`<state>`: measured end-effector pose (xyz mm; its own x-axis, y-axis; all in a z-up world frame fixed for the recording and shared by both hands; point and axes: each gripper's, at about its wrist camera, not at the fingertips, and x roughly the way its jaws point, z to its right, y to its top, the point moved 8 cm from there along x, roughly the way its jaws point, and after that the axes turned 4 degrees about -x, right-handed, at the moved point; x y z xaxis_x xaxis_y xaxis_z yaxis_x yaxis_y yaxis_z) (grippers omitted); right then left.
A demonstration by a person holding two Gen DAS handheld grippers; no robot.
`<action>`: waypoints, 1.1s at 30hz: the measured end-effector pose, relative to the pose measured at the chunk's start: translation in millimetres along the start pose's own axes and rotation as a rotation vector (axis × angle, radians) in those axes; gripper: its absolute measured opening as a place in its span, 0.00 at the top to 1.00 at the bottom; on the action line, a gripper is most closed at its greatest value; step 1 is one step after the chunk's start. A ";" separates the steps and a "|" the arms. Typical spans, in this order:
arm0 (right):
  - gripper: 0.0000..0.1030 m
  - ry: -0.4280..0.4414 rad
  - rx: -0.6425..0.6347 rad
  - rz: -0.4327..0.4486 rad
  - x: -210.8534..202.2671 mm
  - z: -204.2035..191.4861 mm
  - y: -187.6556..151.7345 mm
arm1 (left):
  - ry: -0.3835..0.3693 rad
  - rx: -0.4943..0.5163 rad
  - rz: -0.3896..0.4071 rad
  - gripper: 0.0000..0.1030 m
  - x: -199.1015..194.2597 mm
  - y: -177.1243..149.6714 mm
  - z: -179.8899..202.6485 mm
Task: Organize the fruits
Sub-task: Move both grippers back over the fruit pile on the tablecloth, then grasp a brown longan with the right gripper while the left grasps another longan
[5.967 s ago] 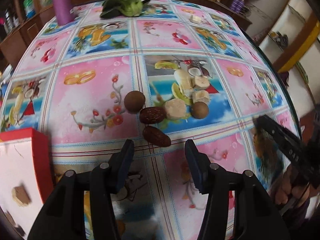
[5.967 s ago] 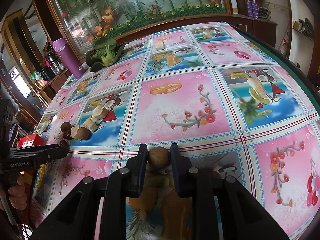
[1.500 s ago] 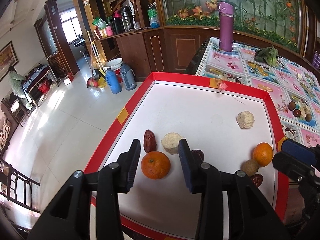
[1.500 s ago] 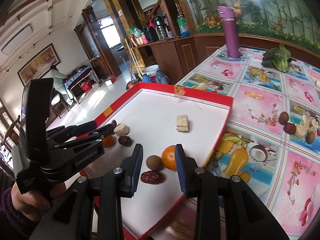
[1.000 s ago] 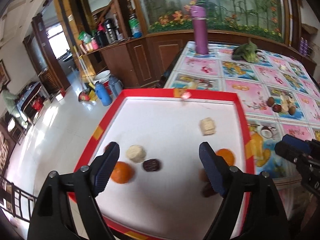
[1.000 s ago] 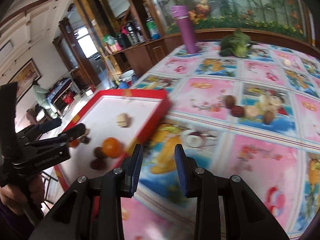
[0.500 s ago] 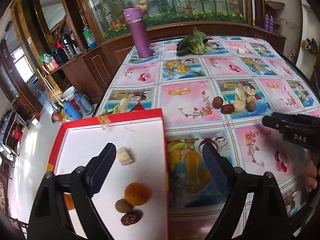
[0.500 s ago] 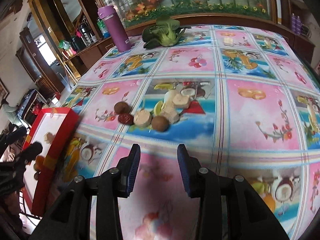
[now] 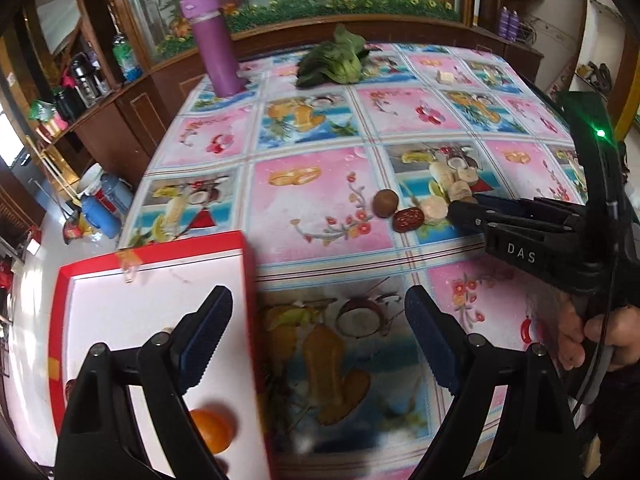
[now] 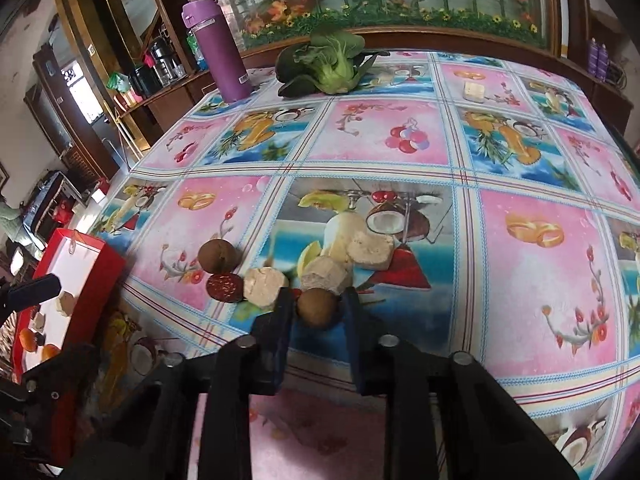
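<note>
A small pile lies mid-table: a brown round fruit [image 10: 219, 256], a red date [image 10: 225, 287] and pale chunks [image 10: 266, 286]. A second brown round fruit [image 10: 318, 307] rests on the cloth at the pile's near side. My right gripper [image 10: 318, 309] is shut on it, one finger against each side. In the left wrist view the right gripper [image 9: 460, 210] reaches into the pile from the right and hides that fruit. My left gripper [image 9: 318, 320] is wide open and holds nothing, hovering over the right rim of the red tray [image 9: 160, 250]. An orange [image 9: 212, 430] lies in the tray.
A purple flask [image 9: 212, 48] and a green leafy vegetable [image 9: 340, 62] stand at the far end. A small pale block [image 10: 474, 92] lies far right. The tray overhangs the table's left edge above the floor. A hand [image 9: 592, 336] holds the right gripper.
Both grippers swung from the tray to the table. The left one let go of an orange and opened wide. The right one left its fruit in the tray and closed on a brown fruit.
</note>
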<state>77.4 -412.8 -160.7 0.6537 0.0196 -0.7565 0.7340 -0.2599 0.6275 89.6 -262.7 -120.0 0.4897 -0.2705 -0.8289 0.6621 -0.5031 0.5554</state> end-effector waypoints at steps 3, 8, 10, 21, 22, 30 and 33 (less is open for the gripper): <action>0.81 0.028 0.000 0.002 -0.5 3.2 0.7 | -0.019 0.026 -0.022 0.16 15.2 9.8 8.9; 0.81 0.030 0.025 -0.024 -6.4 15.5 -2.9 | 0.024 0.048 -0.057 0.26 44.2 31.4 9.4; 0.81 0.032 0.038 -0.036 -9.1 18.8 -5.3 | 0.004 0.023 -0.072 0.26 52.7 39.2 10.0; 0.81 0.050 0.070 -0.051 -11.7 19.4 -10.7 | -0.081 -0.105 -0.177 0.41 97.1 60.8 34.4; 0.81 0.049 0.070 -0.051 -11.5 19.6 -10.7 | -0.087 -0.120 -0.187 0.41 100.4 60.4 34.3; 0.81 0.049 0.075 -0.051 -11.1 20.3 -10.4 | -0.065 -0.067 -0.164 0.57 96.3 57.9 43.7; 0.81 0.051 0.076 -0.051 -11.0 20.2 -10.8 | -0.078 -0.049 -0.159 0.72 94.6 57.0 45.3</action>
<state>58.6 -429.7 -162.8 0.6261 0.0828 -0.7754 0.7514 -0.3297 0.5715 148.0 -354.2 -169.8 0.3329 -0.2544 -0.9080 0.7554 -0.5043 0.4183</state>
